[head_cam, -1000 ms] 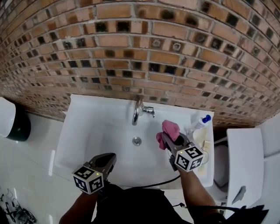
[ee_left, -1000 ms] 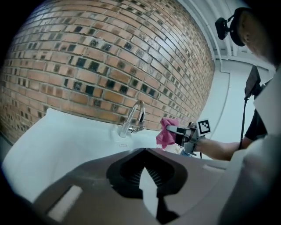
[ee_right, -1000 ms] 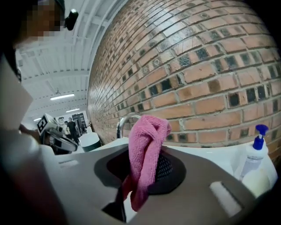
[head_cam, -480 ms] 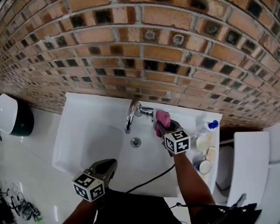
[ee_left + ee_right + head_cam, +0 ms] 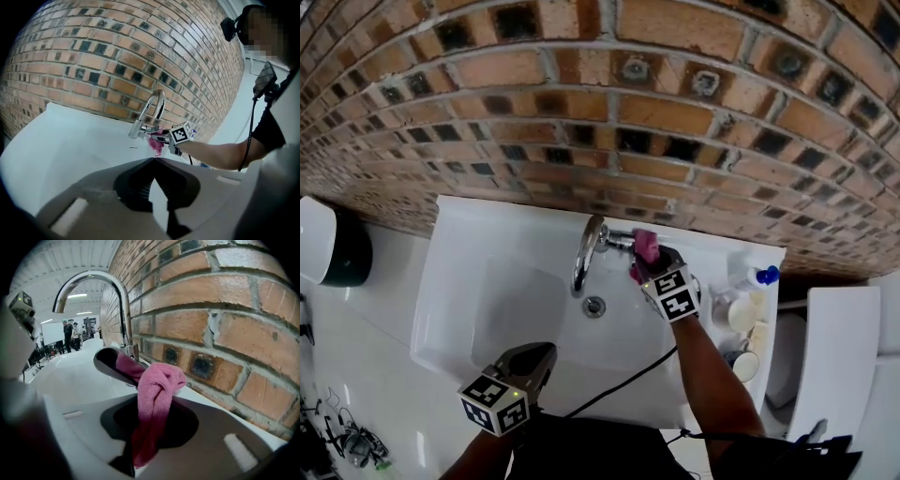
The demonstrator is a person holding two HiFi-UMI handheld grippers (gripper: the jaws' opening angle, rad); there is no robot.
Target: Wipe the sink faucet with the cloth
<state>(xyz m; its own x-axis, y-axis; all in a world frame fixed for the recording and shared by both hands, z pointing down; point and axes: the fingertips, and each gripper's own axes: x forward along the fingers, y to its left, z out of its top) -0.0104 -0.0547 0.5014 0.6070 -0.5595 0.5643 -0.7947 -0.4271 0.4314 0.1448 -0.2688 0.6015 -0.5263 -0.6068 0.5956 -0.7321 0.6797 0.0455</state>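
At faucet, right claw grips pink cloth; left claw closed, empty.

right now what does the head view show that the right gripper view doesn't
Only the head view: the whole sink, its drain, a blue-capped bottle and the left gripper, shut, by the front rim. Only the right gripper view: the cloth running down between the jaws of the right gripper, and people far off. Both: the faucet, the cloth, the right gripper, the brick wall.
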